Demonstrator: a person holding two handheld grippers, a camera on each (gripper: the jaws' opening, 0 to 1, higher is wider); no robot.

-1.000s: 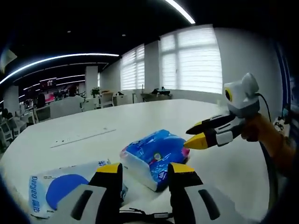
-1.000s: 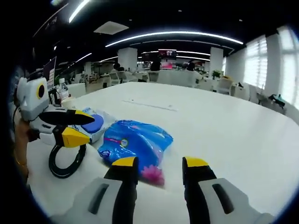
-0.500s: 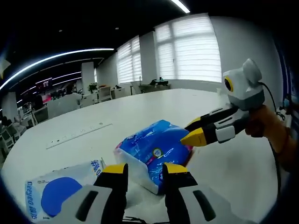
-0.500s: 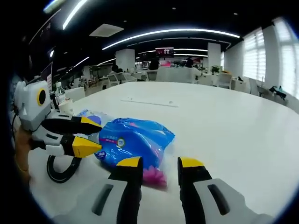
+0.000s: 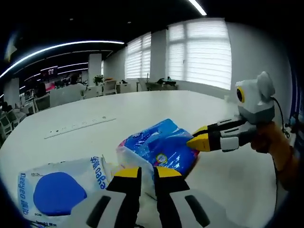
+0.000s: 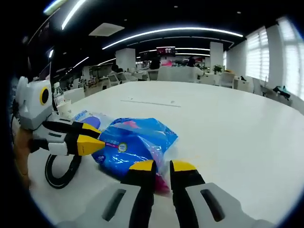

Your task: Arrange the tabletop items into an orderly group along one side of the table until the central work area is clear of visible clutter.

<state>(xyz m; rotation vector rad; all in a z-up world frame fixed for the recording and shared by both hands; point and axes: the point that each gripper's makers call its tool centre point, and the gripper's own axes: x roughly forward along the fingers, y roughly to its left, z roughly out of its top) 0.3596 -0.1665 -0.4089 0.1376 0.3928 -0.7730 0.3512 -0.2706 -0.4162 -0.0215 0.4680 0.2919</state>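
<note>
Both tools grip the blue pack (image 5: 159,148) by its ends: the left tool (image 5: 141,172) and the right tool (image 6: 163,166) are nearly closed on it. It lies mid-counter (image 6: 228,128), beside a white pack (image 5: 57,187) and a cable ring (image 6: 61,167). Grouping seems barely begun.

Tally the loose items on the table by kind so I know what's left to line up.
Blue plastic packs: 1 blue pack
White packs with a blue oval: 1 white pack
Black rings: 1 black ring
Total: 3
</note>
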